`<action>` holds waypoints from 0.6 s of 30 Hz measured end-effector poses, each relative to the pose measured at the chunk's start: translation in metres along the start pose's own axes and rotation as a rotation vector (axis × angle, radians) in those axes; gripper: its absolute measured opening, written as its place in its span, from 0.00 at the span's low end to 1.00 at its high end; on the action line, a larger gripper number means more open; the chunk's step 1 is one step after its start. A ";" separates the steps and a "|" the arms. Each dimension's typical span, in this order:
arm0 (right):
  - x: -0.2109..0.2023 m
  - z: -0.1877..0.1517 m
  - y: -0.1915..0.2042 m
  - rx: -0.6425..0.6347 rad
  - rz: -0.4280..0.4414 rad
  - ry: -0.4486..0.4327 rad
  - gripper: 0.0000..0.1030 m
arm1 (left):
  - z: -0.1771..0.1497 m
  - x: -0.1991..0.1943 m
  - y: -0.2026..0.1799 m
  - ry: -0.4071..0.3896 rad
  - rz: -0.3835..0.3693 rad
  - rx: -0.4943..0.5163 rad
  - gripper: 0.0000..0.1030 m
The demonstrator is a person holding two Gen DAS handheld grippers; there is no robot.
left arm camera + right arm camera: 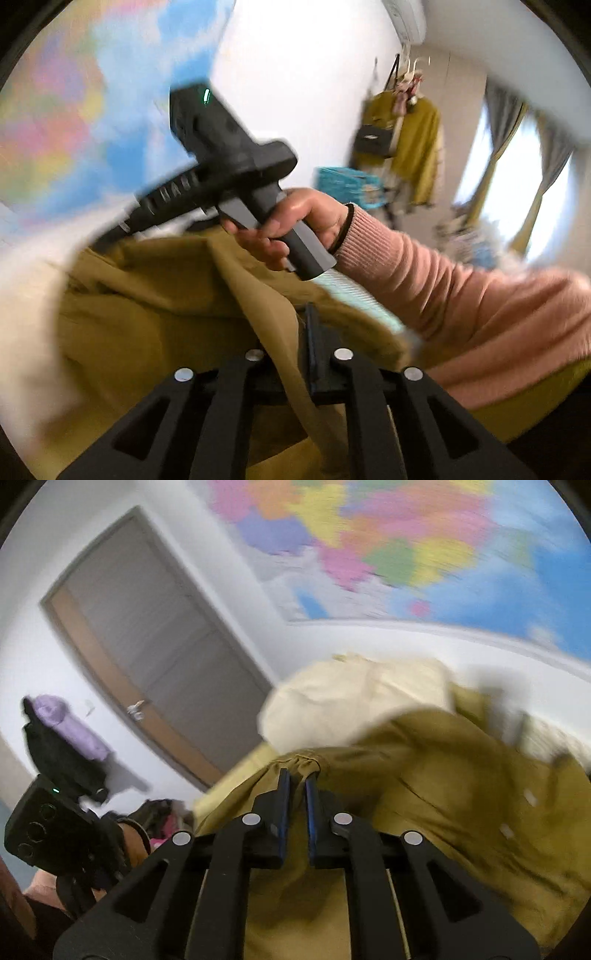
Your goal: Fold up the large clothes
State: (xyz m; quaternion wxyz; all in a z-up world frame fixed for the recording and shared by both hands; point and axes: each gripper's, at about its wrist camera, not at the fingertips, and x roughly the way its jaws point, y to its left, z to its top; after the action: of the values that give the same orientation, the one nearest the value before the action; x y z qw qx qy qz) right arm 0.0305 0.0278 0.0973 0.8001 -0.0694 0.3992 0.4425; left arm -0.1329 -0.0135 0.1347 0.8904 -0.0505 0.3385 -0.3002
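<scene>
Below 1 wall map (406, 546), 2 grippers, left gripper (291, 354) and right gripper (297, 786), each clench 1 olive garment (424, 775).

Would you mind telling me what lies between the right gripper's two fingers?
A bunched fold of the olive garment is pinched between the right gripper fingers, seen in the right wrist view.

The right tongs (298, 794) pinch a gathered fold of the olive coat (443, 775), its cream lining (351, 698) bunched above. Behind are a map (406, 546) and a grey door (159, 646). The left tongs (55, 834) show lower left.
</scene>
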 end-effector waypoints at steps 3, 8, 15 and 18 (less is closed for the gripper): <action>-0.023 -0.042 -0.051 0.128 -0.128 0.017 0.42 | -0.008 0.053 0.023 0.024 0.013 -0.089 0.58; -0.059 -0.105 -0.095 0.270 -0.245 -0.009 0.58 | -0.018 0.047 0.042 -0.046 -0.036 -0.123 0.67; -0.060 -0.188 -0.049 0.232 -0.130 0.044 0.89 | -0.026 0.009 0.065 -0.087 0.291 -0.135 0.74; -0.042 -0.223 -0.034 0.262 -0.098 0.133 0.93 | -0.030 0.005 0.083 -0.051 0.396 -0.141 0.74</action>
State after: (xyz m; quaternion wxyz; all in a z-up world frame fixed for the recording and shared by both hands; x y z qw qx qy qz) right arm -0.0842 -0.1235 -0.0310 0.7946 -0.0129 0.5019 0.3415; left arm -0.1079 0.0551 0.0843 0.9345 -0.0527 0.3395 -0.0935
